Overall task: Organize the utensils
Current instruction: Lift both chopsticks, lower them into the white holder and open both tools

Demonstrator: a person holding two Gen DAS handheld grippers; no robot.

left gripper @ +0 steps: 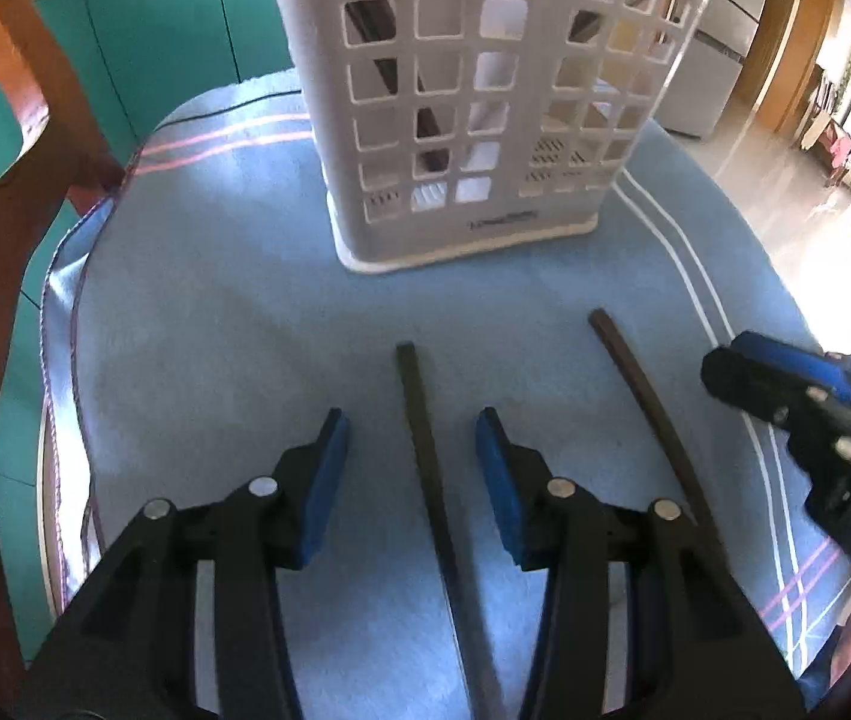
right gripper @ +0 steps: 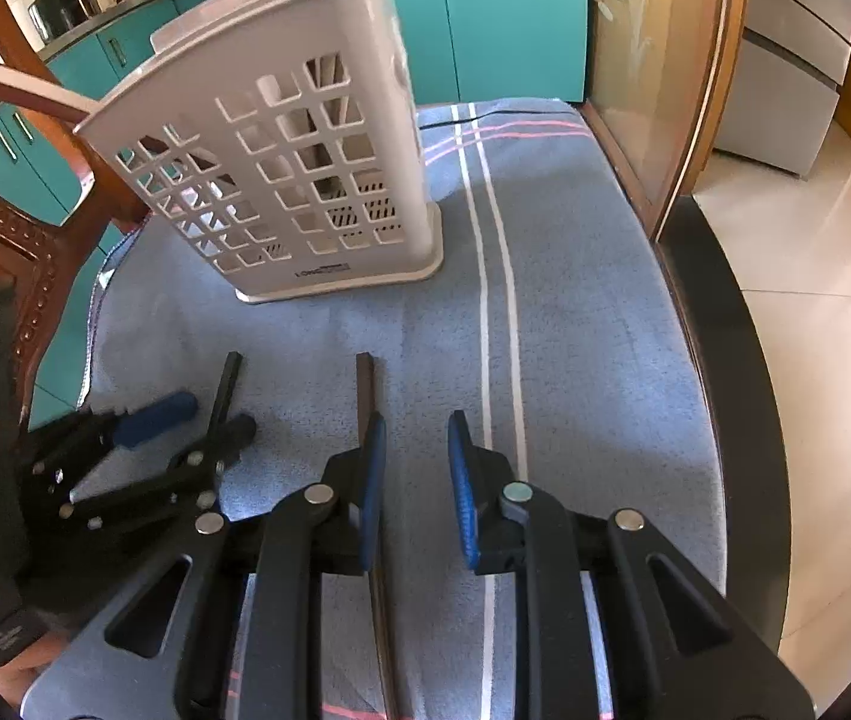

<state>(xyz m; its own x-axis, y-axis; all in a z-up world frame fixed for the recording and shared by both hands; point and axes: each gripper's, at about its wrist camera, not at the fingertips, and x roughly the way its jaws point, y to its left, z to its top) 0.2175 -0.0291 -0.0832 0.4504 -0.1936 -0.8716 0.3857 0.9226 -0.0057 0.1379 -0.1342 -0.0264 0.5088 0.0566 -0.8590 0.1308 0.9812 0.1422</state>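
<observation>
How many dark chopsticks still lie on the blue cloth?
2. One dark chopstick lies between the left gripper's open fingers; the other lies to its right. More stand, partly hidden, in the white slotted holder.

Holder [left gripper: 467, 102] top was cut off by upper edge, contents behind lattice unclear. Near ends of both dark sticks [left gripper: 431, 480] [left gripper: 653, 414] ran under gripper arms. Base label [right gripper: 322, 270] too small to read.

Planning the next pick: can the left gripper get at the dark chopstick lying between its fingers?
Probably yes: the left gripper is open, straddling the chopstick on the cloth, with nothing between them.
</observation>
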